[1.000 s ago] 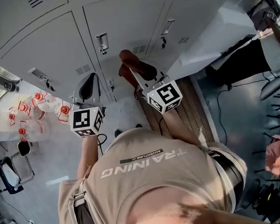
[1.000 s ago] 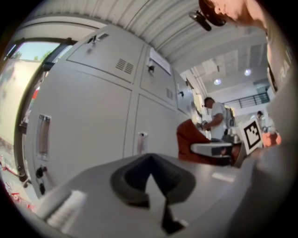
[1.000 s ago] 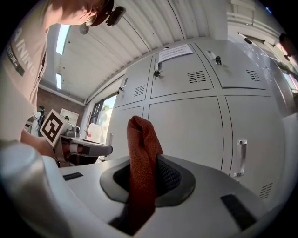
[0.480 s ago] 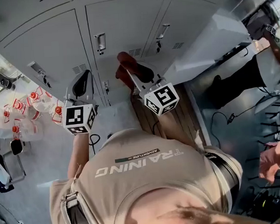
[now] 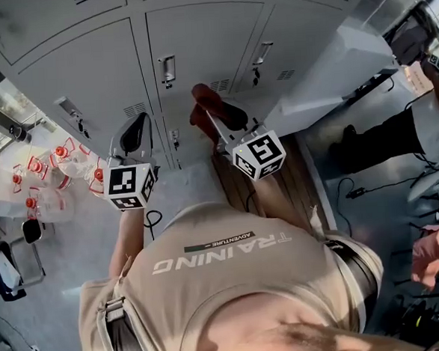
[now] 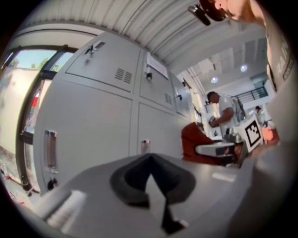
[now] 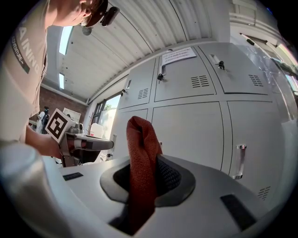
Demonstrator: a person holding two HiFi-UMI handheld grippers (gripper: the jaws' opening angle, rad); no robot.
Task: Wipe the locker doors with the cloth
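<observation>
Right gripper view: the right gripper (image 7: 142, 186) has its fingers (image 7: 173, 179) clamped on the cloth (image 7: 141, 153). The cloth is a rust-red, coarse-woven fold that stands upright between the dark, dimpled pads and rises above them in a rounded loop. Behind it are the lockers (image 7: 186, 121), with smooth pale-grey metal doors, slotted vents (image 7: 200, 81) and a clear bar handle (image 7: 240, 160). Whether the cloth touches a door cannot be told. In the head view the cloth (image 5: 203, 104) sticks out past the right gripper (image 5: 217, 119), over the lower part of a locker (image 5: 85, 75) door. The left gripper (image 5: 130, 136) is to its left, apart from the cloth. In the left gripper view, the left gripper (image 6: 150, 160) has its fingers (image 6: 125, 179) meeting at the tips with nothing between them. Their dark matte pads form a heart-like outline, and the cloth (image 6: 195, 139) lies off to the right.
</observation>
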